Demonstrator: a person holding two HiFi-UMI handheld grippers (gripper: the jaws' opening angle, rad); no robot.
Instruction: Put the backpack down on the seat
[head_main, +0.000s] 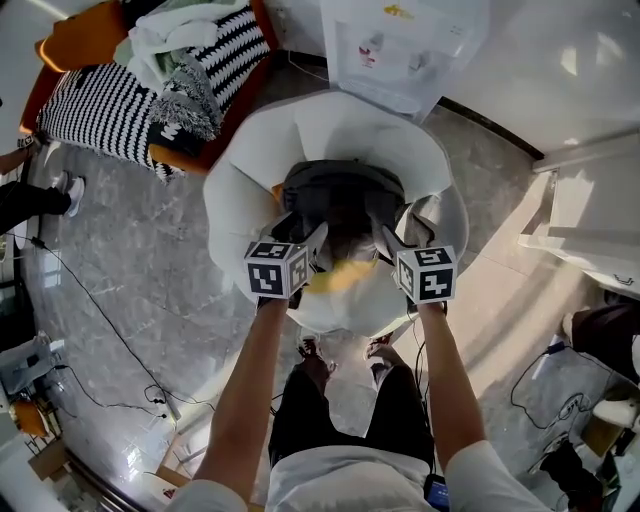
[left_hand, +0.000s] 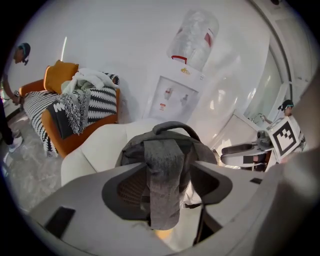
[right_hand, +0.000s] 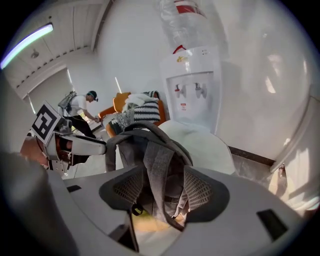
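Nearest, in the head view: two forearms stretched forward, a gripper in each hand. On the left gripper (head_main: 306, 238), jaws wide, gripping nothing; in its own view, a grey strap (left_hand: 162, 175) hanging loose down the gap, clear of both pads. On the right gripper (head_main: 402, 238), jaws likewise wide, clamped on nothing; a second strap (right_hand: 159, 170) draped between them, pressed by neither pad. Both aimed steeply down, side by side, near each other but apart.

Just beyond the tips: the backpack (head_main: 340, 190), grey, set upright on the seat of a white chair (head_main: 250, 150). Back against the rounded backrest, carry handle (left_hand: 172, 127) arched on top, straps facing the grippers. At the seat's front edge, something yellow (head_main: 345, 277), too blurred to name.

Farther back, behind the chair: a water dispenser (head_main: 400, 50) against the white wall, bottle (left_hand: 195, 32) on top. Off to the left, well apart: an orange armchair (head_main: 60, 40) heaped with striped cushions (head_main: 100, 105) and a throw (head_main: 185, 100). Across the grey floor (head_main: 150, 260), thin cables (head_main: 100, 320).

Farthest, in the right gripper view: a person (right_hand: 82, 107) bent over near the armchair.
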